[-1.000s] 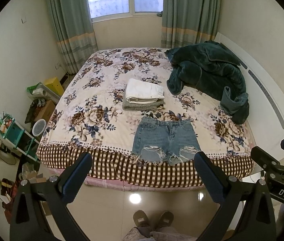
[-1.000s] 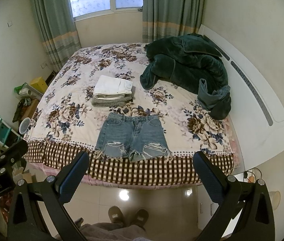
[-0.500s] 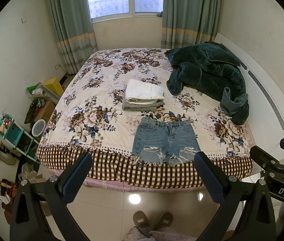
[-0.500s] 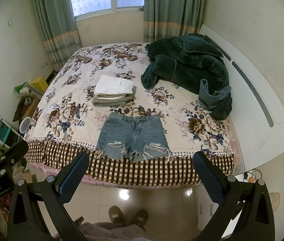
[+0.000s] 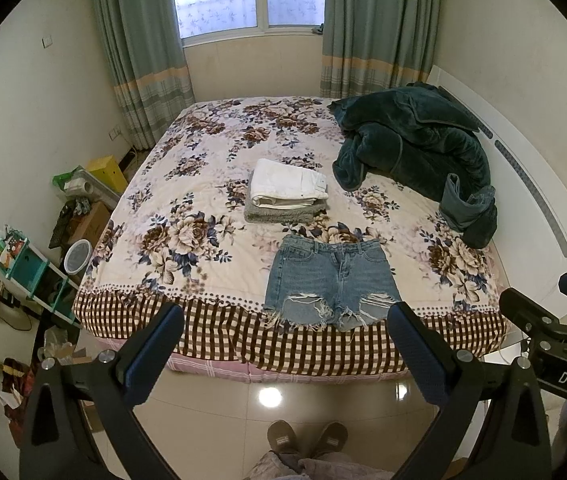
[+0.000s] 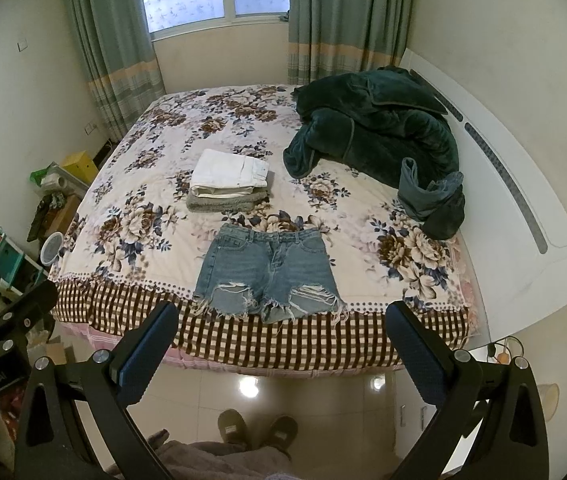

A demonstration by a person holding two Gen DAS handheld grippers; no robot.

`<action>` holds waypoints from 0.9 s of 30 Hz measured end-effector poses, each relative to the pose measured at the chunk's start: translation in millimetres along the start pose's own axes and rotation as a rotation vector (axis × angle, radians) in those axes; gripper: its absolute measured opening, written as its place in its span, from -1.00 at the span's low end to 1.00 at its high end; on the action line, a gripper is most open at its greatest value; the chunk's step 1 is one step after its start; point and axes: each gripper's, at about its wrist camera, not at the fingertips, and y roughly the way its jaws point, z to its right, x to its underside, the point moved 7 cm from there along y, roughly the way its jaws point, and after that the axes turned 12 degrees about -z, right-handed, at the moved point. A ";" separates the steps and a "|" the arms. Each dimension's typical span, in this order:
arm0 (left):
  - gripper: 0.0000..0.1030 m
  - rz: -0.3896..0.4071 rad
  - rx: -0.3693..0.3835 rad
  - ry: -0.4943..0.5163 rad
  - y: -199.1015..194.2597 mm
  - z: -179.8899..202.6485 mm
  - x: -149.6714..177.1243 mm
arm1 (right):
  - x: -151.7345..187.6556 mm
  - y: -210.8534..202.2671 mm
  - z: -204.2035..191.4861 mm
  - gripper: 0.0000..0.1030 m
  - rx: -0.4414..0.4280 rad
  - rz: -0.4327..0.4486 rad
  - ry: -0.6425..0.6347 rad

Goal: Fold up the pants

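Blue ripped denim shorts (image 5: 333, 282) lie flat and unfolded near the foot edge of the floral bed (image 5: 187, 200), waistband away from me; they also show in the right wrist view (image 6: 269, 274). My left gripper (image 5: 287, 328) is open and empty, held above the floor in front of the bed, short of the shorts. My right gripper (image 6: 283, 326) is open and empty at the same distance. Each gripper's body shows at the edge of the other's view.
A stack of folded white and grey clothes (image 5: 287, 194) lies just behind the shorts. A dark green blanket heap (image 5: 415, 152) fills the bed's right side by the white headboard (image 5: 539, 200). Boxes, a shelf and a bucket (image 5: 77, 260) crowd the floor at left.
Both grippers have crept slightly forward toward the bed; the shorts sit a little lower in view. Jaws unchanged, nothing picked up.
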 end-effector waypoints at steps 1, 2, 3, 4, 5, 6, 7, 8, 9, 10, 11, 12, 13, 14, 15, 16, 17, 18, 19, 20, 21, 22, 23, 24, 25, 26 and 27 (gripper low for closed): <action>1.00 0.002 -0.005 0.002 1.2 1.5 3.0 | 0.7 0.5 1.0 1.00 0.001 0.000 -0.001; 1.00 0.002 -0.005 0.003 0.3 1.0 1.0 | 0.8 0.7 1.3 1.00 0.000 0.001 0.000; 1.00 0.000 -0.003 0.003 -0.5 0.6 -0.2 | 0.2 0.2 0.4 1.00 0.000 0.001 0.000; 1.00 0.001 -0.003 0.002 1.0 1.3 3.4 | -0.3 0.0 -0.6 1.00 0.002 -0.001 0.000; 1.00 0.002 -0.004 0.002 -0.1 0.8 1.4 | -0.3 -0.5 -0.8 1.00 0.001 -0.002 0.001; 1.00 0.003 -0.004 0.003 -0.9 0.7 0.2 | -0.4 -0.4 -2.1 1.00 0.000 -0.003 0.001; 1.00 0.003 -0.002 0.002 0.9 1.2 3.8 | -0.1 -0.2 -3.8 1.00 0.000 -0.004 0.001; 1.00 0.004 -0.003 0.001 1.2 1.7 4.3 | -0.1 -0.5 -6.3 1.00 0.000 -0.005 -0.001; 1.00 0.005 -0.004 0.002 1.4 1.8 4.4 | -0.3 -1.1 -7.3 1.00 0.001 -0.005 -0.001; 1.00 0.005 -0.003 0.002 0.6 1.5 3.0 | 0.1 -0.1 -5.9 1.00 0.000 -0.004 0.001; 1.00 0.004 -0.001 0.002 0.1 1.1 1.8 | 0.1 0.1 -5.7 1.00 0.000 -0.004 0.000; 1.00 0.005 -0.002 0.002 -0.6 1.0 0.5 | -0.2 -0.3 -6.7 1.00 0.001 -0.004 0.000; 1.00 0.004 -0.005 0.002 1.1 2.1 3.7 | -0.6 -0.8 -7.6 1.00 0.001 -0.004 0.001; 1.00 0.003 -0.002 0.001 0.3 1.6 1.9 | -0.6 -0.8 -7.6 1.00 0.001 -0.003 0.002; 1.00 0.001 0.001 0.001 1.0 0.9 1.5 | -0.7 -0.5 -8.0 1.00 0.001 -0.005 0.002; 1.00 -0.001 0.001 0.002 1.0 0.0 -0.8 | -0.6 -0.3 -7.7 1.00 0.001 -0.006 0.001; 1.00 -0.001 0.000 0.003 0.3 -0.7 -3.3 | 1.1 0.6 -7.0 1.00 0.000 -0.005 0.002; 1.00 -0.003 0.002 0.003 0.3 -1.2 -3.7 | 0.9 0.4 -8.1 1.00 0.001 -0.007 0.003; 1.00 -0.005 0.005 0.003 0.8 -1.9 -4.4 | 1.0 0.5 -9.8 1.00 0.003 -0.009 0.003; 1.00 -0.005 0.006 0.006 0.8 -2.9 -6.6 | 2.8 1.3 -11.6 1.00 0.005 -0.011 0.003; 1.00 -0.005 0.008 0.008 1.6 -3.9 -8.8 | 6.2 2.3 -11.8 1.00 0.005 -0.012 0.005; 1.00 -0.005 0.011 0.007 2.2 -3.9 -8.7 | 13.0 3.9 -10.7 1.00 0.006 -0.014 0.007; 1.00 -0.005 0.012 0.004 2.8 -3.0 -7.1 | 14.1 4.2 -12.3 1.00 0.008 -0.018 0.010; 1.00 -0.006 0.015 0.005 3.8 -3.8 -8.7 | 18.3 6.0 -12.3 1.00 0.007 -0.021 0.014; 1.00 -0.005 0.018 0.007 7.4 -4.1 -4.8 | 18.5 8.6 -11.2 1.00 0.005 -0.025 0.021; 1.00 -0.003 0.020 0.009 11.7 -5.1 1.2 | 19.6 10.4 -10.5 1.00 0.006 -0.030 0.028; 1.00 0.000 0.019 0.008 14.4 -7.1 -2.5 | 20.3 12.5 -11.0 1.00 0.009 -0.036 0.035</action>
